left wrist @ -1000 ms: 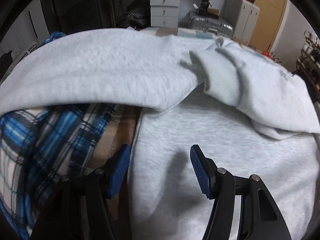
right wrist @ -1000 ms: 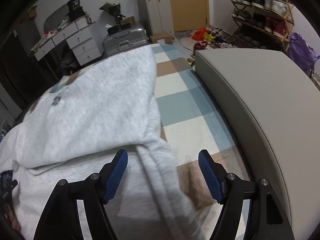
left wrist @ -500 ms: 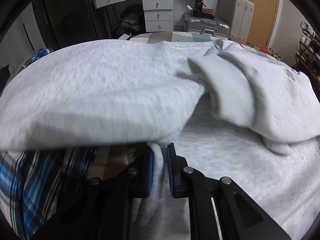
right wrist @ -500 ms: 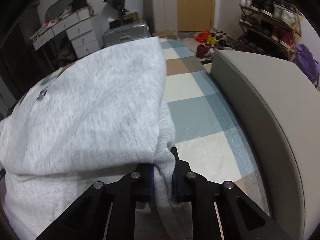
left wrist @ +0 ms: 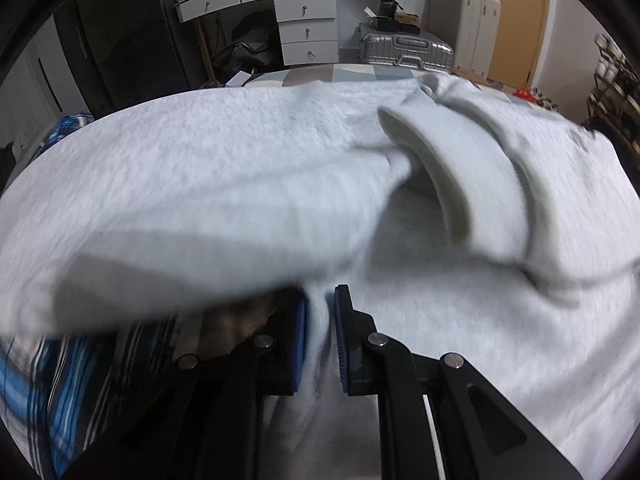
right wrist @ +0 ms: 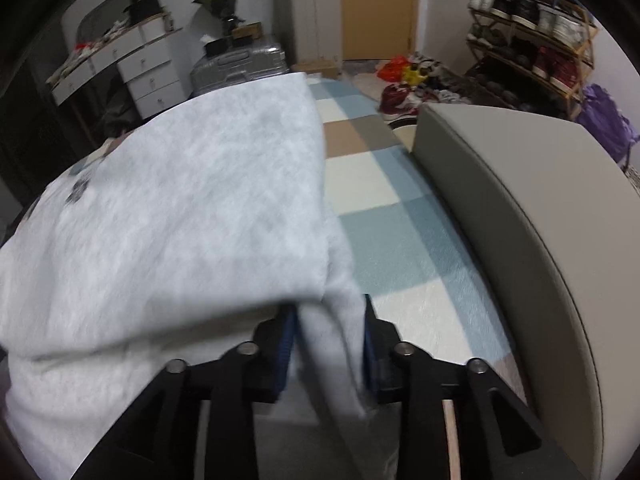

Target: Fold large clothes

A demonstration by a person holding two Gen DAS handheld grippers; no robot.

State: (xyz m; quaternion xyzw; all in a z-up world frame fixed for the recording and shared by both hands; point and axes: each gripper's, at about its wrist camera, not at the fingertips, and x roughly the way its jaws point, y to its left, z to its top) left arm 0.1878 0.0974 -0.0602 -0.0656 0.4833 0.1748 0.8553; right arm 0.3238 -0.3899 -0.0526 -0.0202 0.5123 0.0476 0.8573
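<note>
Both tongs have fabric between them. Your left tongs point(left wrist: 320, 328) pinch the grey sweatshirt point(left wrist: 224, 184) edge tight. Your right tongs point(right wrist: 328, 340) have just eased wider, pads touching a thicker fold.

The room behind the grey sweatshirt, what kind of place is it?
Probably a lived-in bedroom at home: a white drawer desk, suitcases and a full shoe rack stand around the checked bedcover.

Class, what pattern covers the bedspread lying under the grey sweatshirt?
The bedspread shows large checks in blue, cream and brown, clearest in the right wrist view.
</note>
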